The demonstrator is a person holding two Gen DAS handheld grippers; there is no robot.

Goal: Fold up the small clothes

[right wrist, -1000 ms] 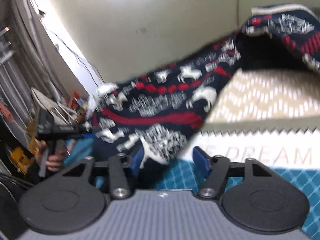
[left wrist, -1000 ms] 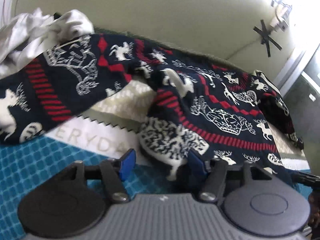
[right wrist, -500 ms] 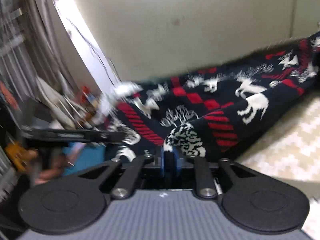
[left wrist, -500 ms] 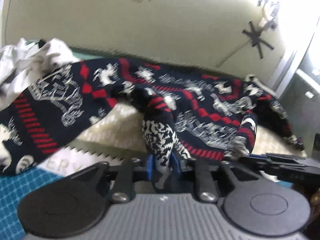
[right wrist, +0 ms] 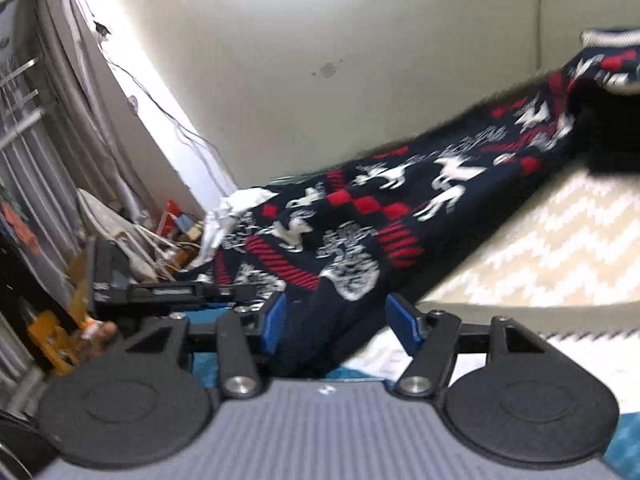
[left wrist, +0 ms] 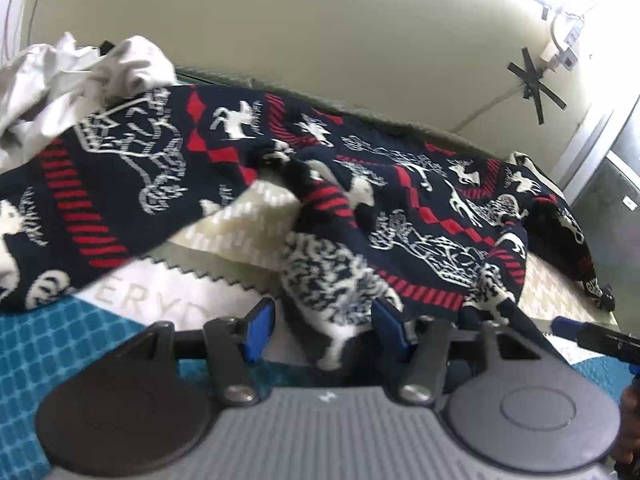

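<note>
The sweater [left wrist: 420, 216], navy with red bands and white reindeer, lies spread across a bed, over a cream zigzag blanket [left wrist: 248, 220] and a teal quilt [left wrist: 44, 344]. A crumpled white cloth [left wrist: 76, 76] sits at its far left edge, touching it.

The left gripper [left wrist: 324, 330] is wide open, its blue pads either side of a raised fold of the sweater's near edge but not pinching it. The right gripper [right wrist: 338, 320] is likewise wide open, with a dark ridge of the knit running between its pads; it has hold of nothing.

Both grippers sit at the same near edge, side by side. That placement suits a paired pinch: two holds along one hem would let the edge be lifted evenly and carried over for a fold. The edge bunches here, so a pinch could catch extra layers.
</note>
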